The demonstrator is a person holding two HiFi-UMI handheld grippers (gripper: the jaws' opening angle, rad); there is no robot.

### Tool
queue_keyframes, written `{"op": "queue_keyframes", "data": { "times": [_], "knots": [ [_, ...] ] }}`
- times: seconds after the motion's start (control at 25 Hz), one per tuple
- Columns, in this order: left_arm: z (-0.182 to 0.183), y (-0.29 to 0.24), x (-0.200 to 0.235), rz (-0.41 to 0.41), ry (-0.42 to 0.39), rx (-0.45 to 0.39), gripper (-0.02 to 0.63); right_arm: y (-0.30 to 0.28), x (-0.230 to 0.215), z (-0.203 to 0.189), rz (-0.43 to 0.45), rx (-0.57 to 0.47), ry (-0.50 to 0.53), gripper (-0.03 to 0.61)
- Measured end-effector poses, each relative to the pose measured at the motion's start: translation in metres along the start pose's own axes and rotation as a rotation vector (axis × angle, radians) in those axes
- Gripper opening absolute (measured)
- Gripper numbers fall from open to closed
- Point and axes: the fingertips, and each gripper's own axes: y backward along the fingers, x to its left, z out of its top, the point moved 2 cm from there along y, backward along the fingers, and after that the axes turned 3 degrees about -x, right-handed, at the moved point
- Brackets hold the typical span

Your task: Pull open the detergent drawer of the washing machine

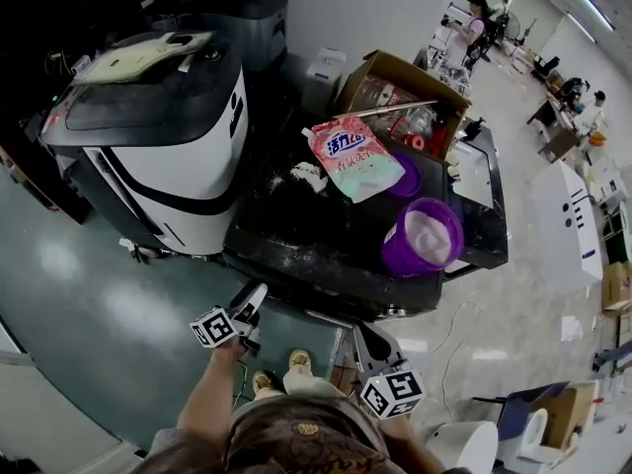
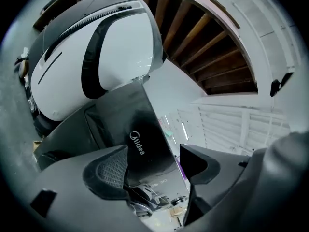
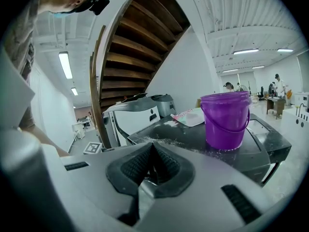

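The washing machine [image 1: 296,230] is the big black box in the middle. A purple bucket [image 1: 423,237] and a soap bag [image 1: 354,158] sit on top of it. The drawer is not pulled open yet, I think. It should be on the front of the washing machine, the side that faces the person, but I cannot pick out its edge.

The left claw [image 1: 249,304] is just in front of the washing machine, by its left side. Its two jaws stand wide apart and hold nothing. In the left gripper view, the dark front panel [image 2: 140,129] with the brand word on it shows between the jaws. It looks near, but the pads do not press on it.

The right claw [image 1: 373,342] is also in front of the washing machine, more to its right side. Its jaws are squeezed together with nothing in them.

So this looks like the reaching step. Next, the left claw needs to go up to the drawer's front, put one jaw on each side of its lip, squeeze tight, and then pull straight back, away from the washing machine.
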Motion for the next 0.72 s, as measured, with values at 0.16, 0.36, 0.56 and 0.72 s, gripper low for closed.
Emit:
{"op": "queue_keyframes", "data": {
  "times": [0.16, 0.36, 0.56, 0.72],
  "knots": [
    [-0.005, -0.012, 0.012, -0.07, 0.046, -0.017, 0.336, 0.007, -0.009, -0.009, -0.02, 0.037, 0.001, 0.002],
    [-0.004, -0.017, 0.026, -0.129, 0.09, -0.055, 0.334, 0.007, -0.015, -0.019, -0.029, 0.073, -0.006, 0.002],
    [-0.009, -0.012, 0.042, -0.163, 0.164, -0.091, 0.334, 0.003, -0.016, -0.023, -0.019, 0.105, 0.01, 0.002],
    [-0.013, -0.014, 0.049, -0.202, 0.21, -0.094, 0.336, -0.002, -0.013, -0.027, -0.014, 0.129, 0.014, 0.002]
  ]
}}
